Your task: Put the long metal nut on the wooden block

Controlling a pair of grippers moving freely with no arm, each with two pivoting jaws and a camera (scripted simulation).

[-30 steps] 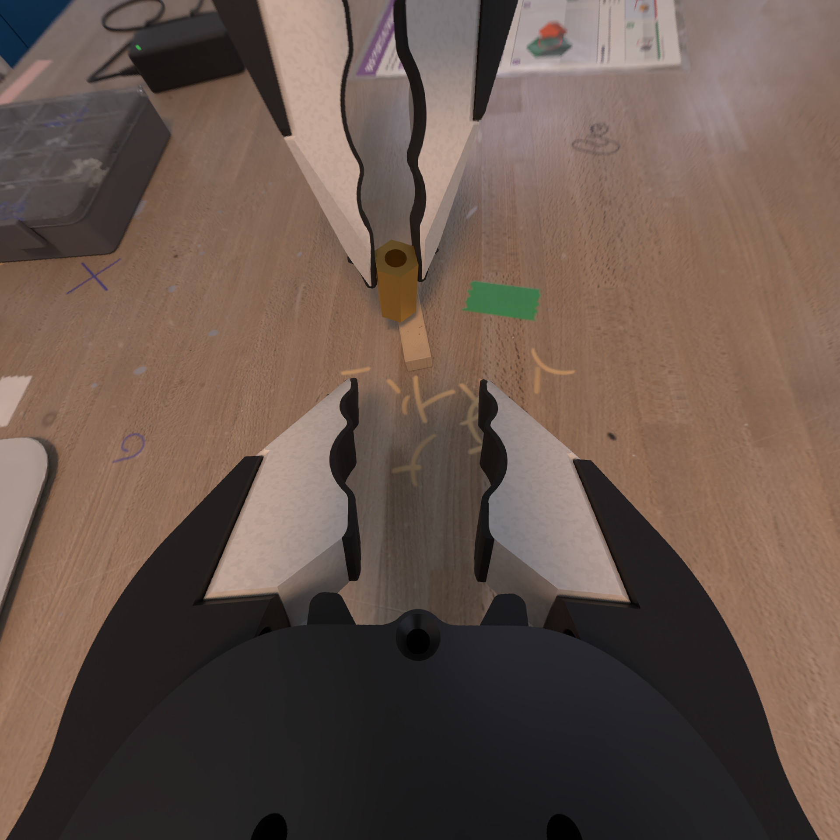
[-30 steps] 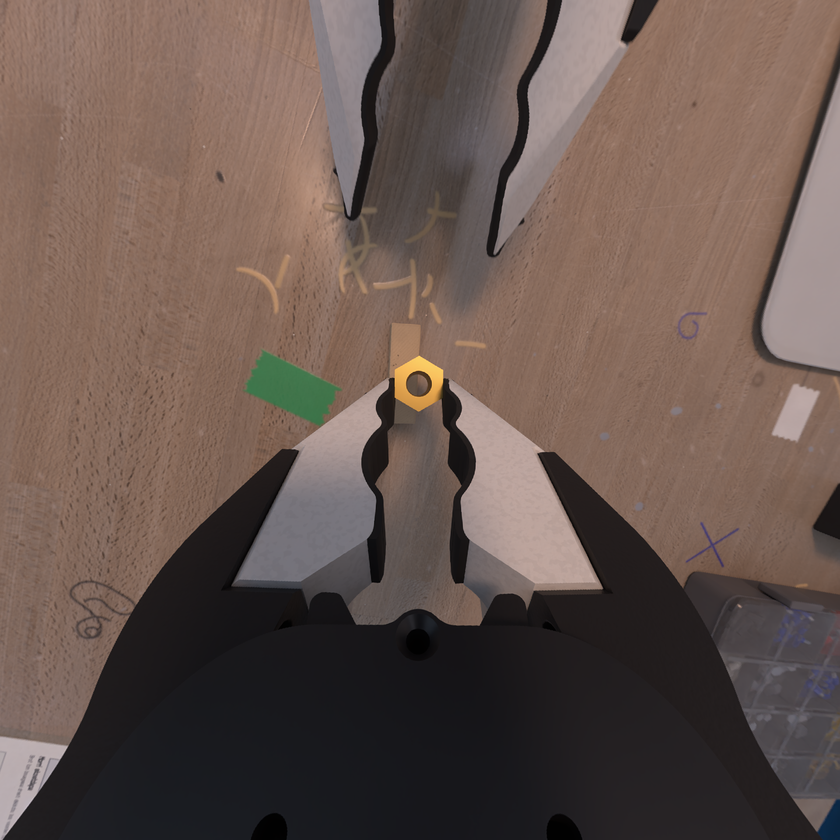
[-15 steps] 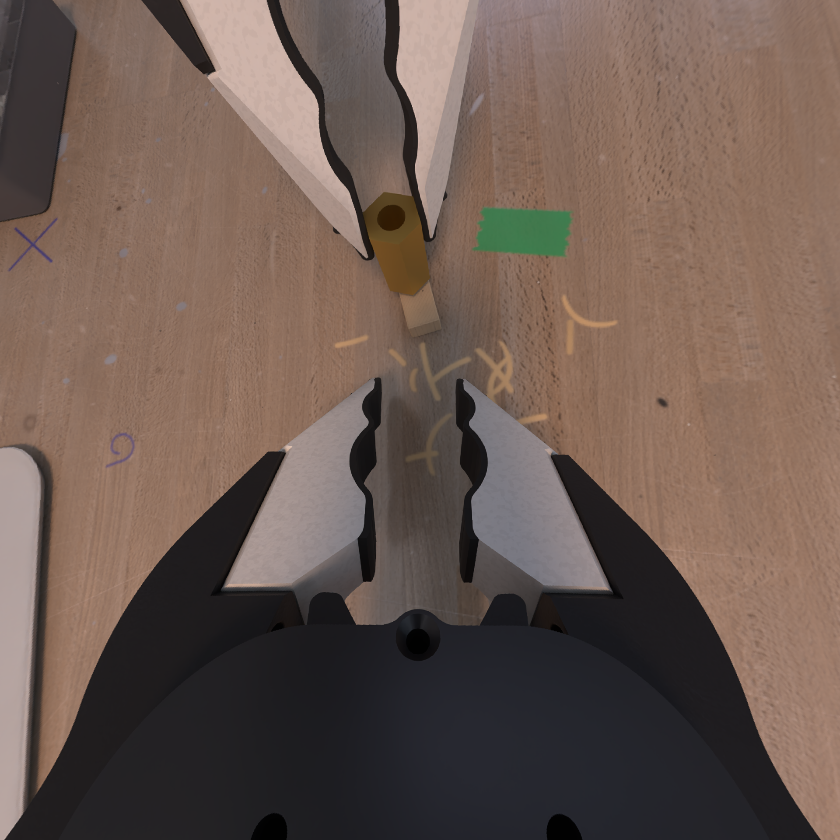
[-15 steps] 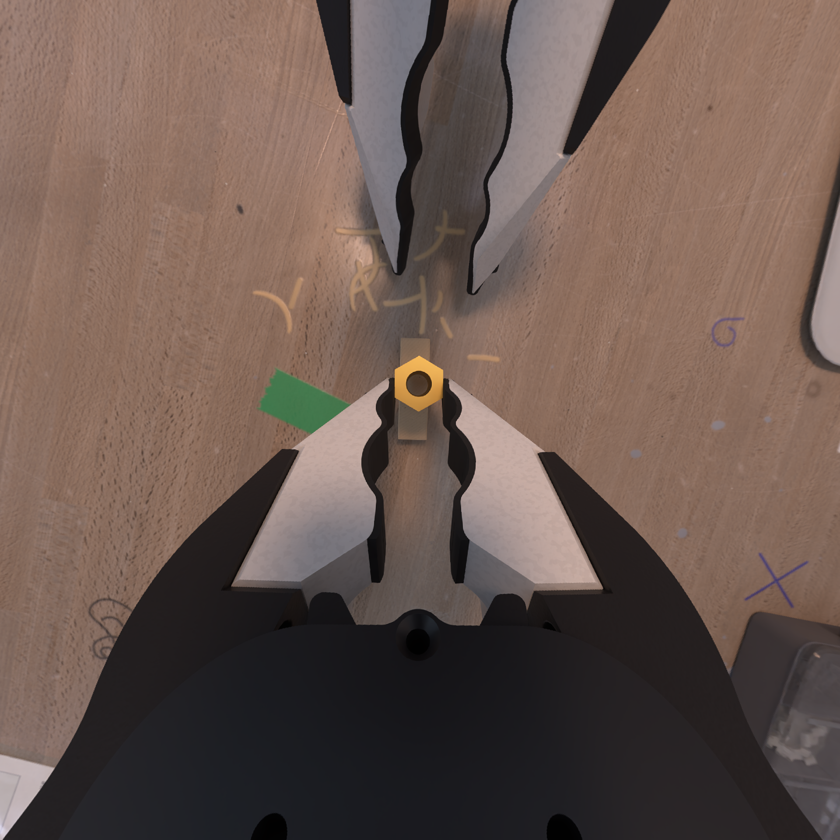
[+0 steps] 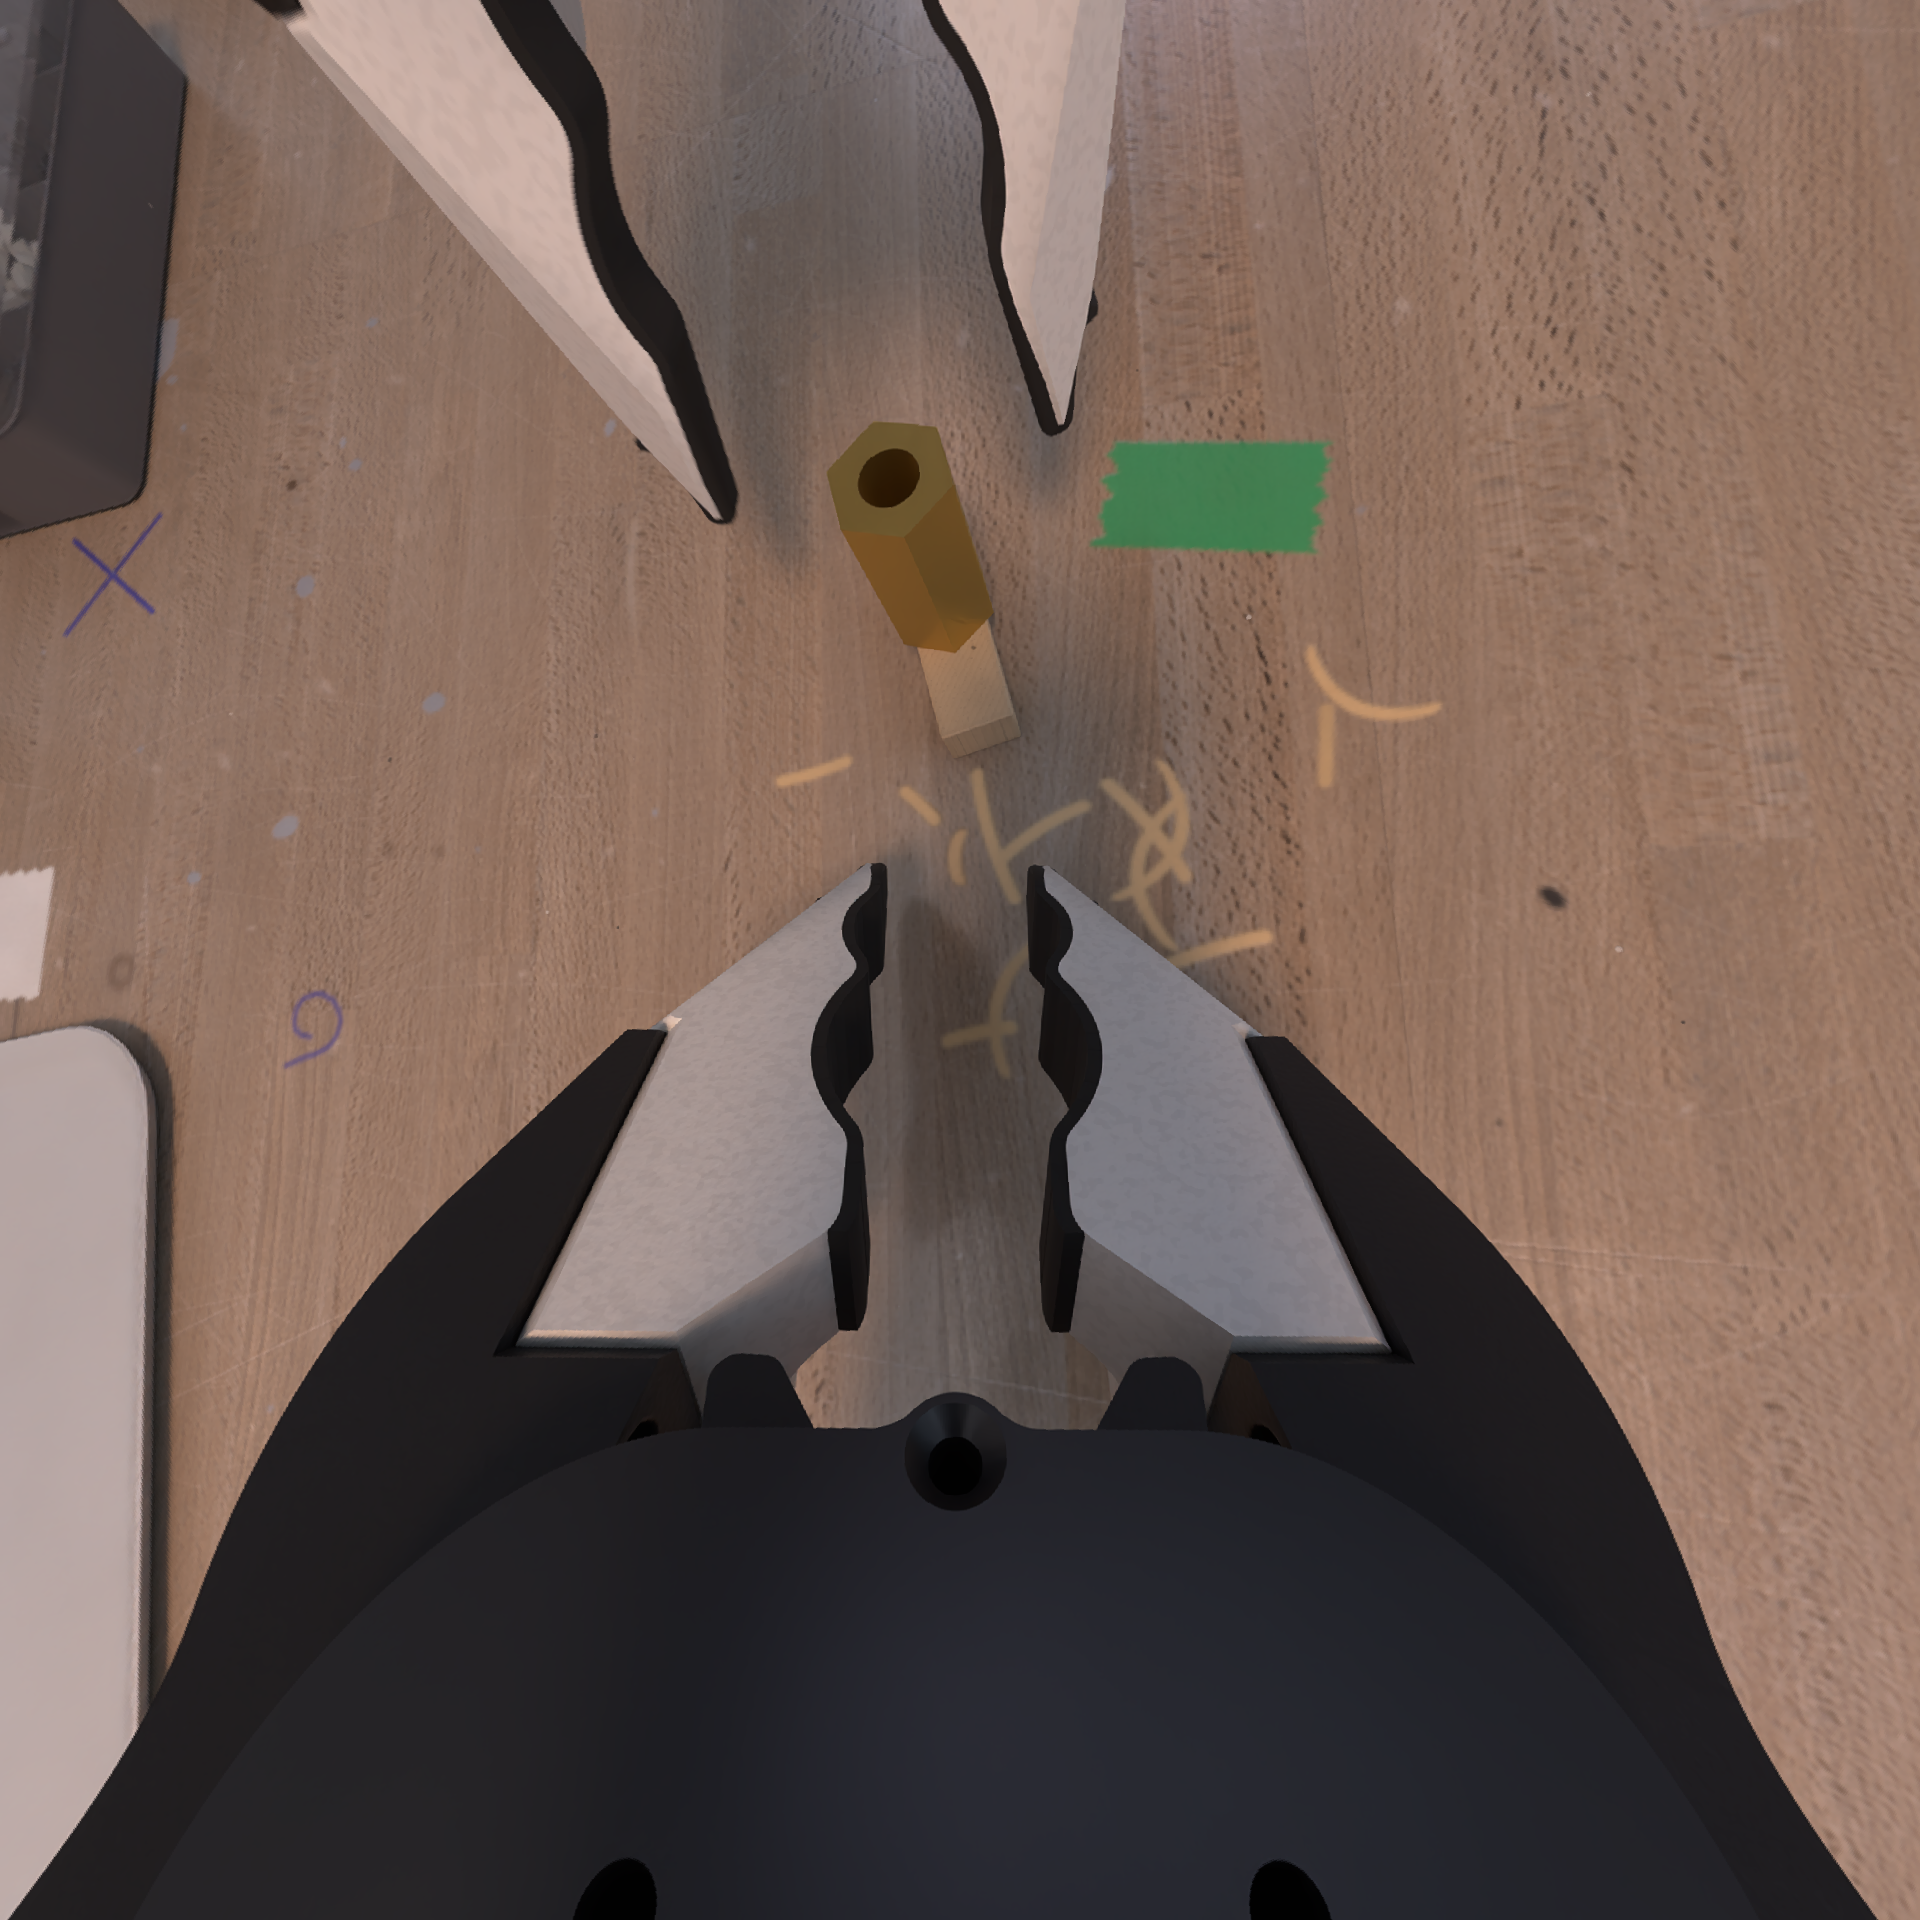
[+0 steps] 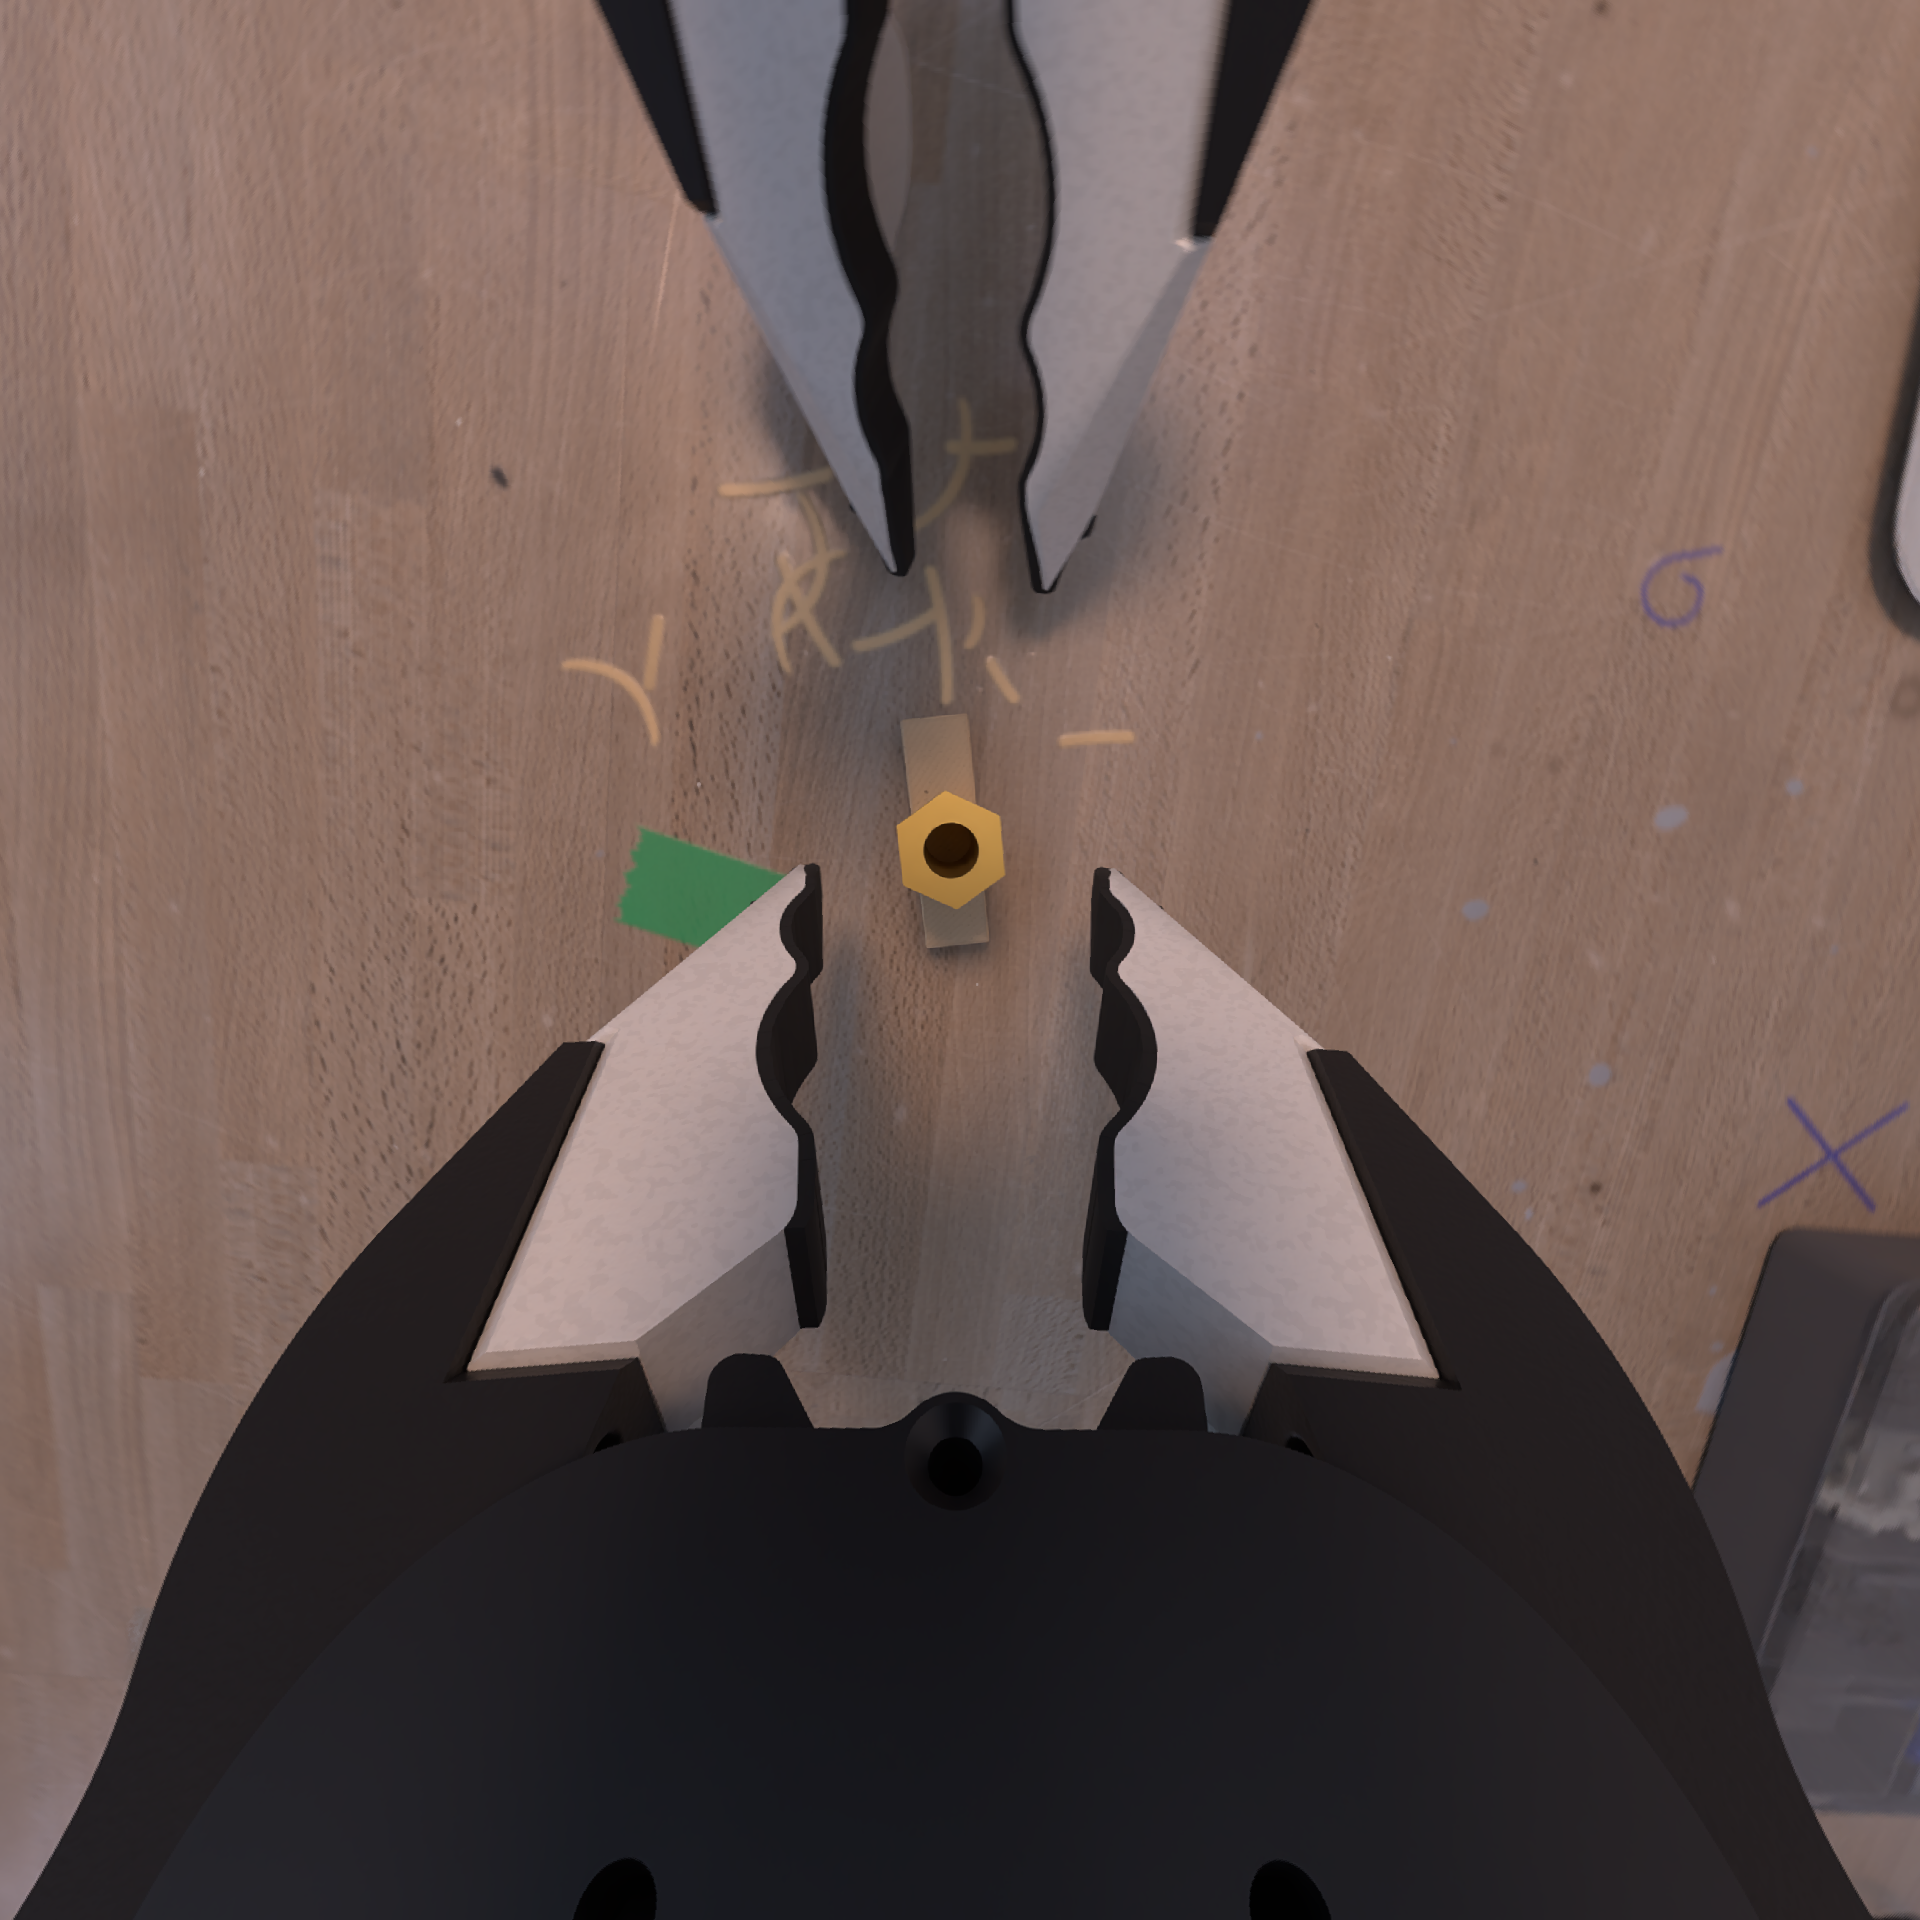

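Note:
The long brass hex nut (image 6: 951,850) stands upright on the small wooden block (image 6: 935,753), which lies flat on the wooden table. My right gripper (image 6: 956,873) is open, with one finger on each side of the nut and a clear gap to it on both sides. In the left wrist view the nut (image 5: 909,540) stands on the far end of the block (image 5: 971,696), between the right gripper's fingers (image 5: 623,312). My left gripper (image 5: 956,873) is empty, its jaws a narrow gap apart, just short of the block's near end.
A green tape patch (image 5: 1210,509) lies on the table beside the nut. A dark case with a clear lid (image 5: 62,260) and a white rounded slab (image 5: 62,1351) sit off to one side. Pen and chalk marks (image 5: 1039,852) cover the table.
My right gripper has opened and let go of the nut, which stays standing on the block. My left gripper's jaws have narrowed and it has moved closer to the block.

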